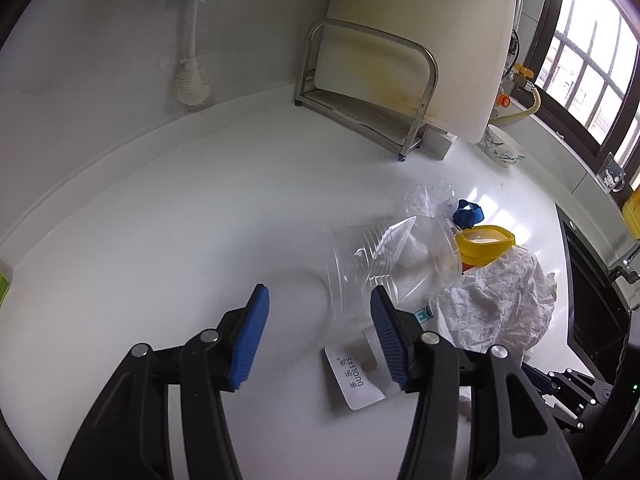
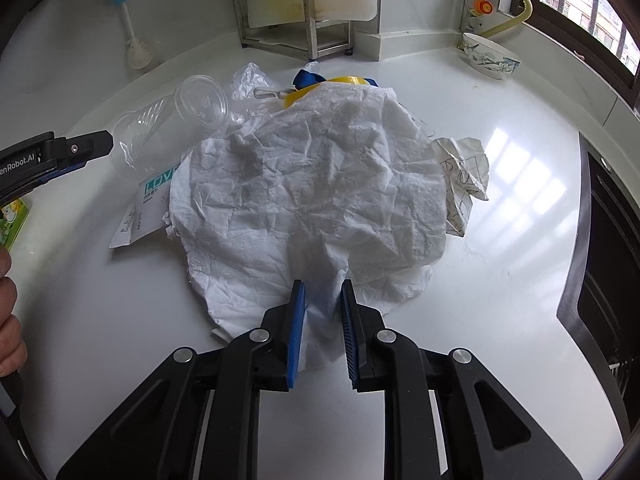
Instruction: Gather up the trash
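The white counter [image 2: 500, 280] spreads out under both my tools, with a dark sink [image 2: 612, 248] cut into its right side. At the back stands a pale cutting board [image 1: 420, 40] propped in a steel rack [image 1: 360, 92], and a brush with a blue handle [image 1: 195, 40] hangs on the wall to its left.

The biggest piece of trash is the crumpled white paper sheet [image 2: 312, 184], draped over the middle of the pile. My right gripper [image 2: 323, 308] is closed on its near edge — a fold of the paper is pinched between the blue pads [image 2: 297, 336].

To the left of the sheet lies a clear plastic cup [image 1: 360, 264] on its side, touching thin clear wrap [image 2: 248, 80]. My left gripper [image 1: 316, 320] hovers low beside the cup with its jaws spread wide, holding nothing; its right pad [image 1: 386, 332] is just beside the cup's open mouth.

A yellow lid [image 1: 484, 242] peeks out behind the sheet, a blue strap [image 1: 468, 212] beside it. A white printed card [image 1: 356, 376] lies flat on the counter at the left edge of the sheet — and a small scribbled paper scrap [image 2: 464, 176] pokes out at the sheet's right. A patterned bowl [image 2: 490, 56] sits well apart, near the window.
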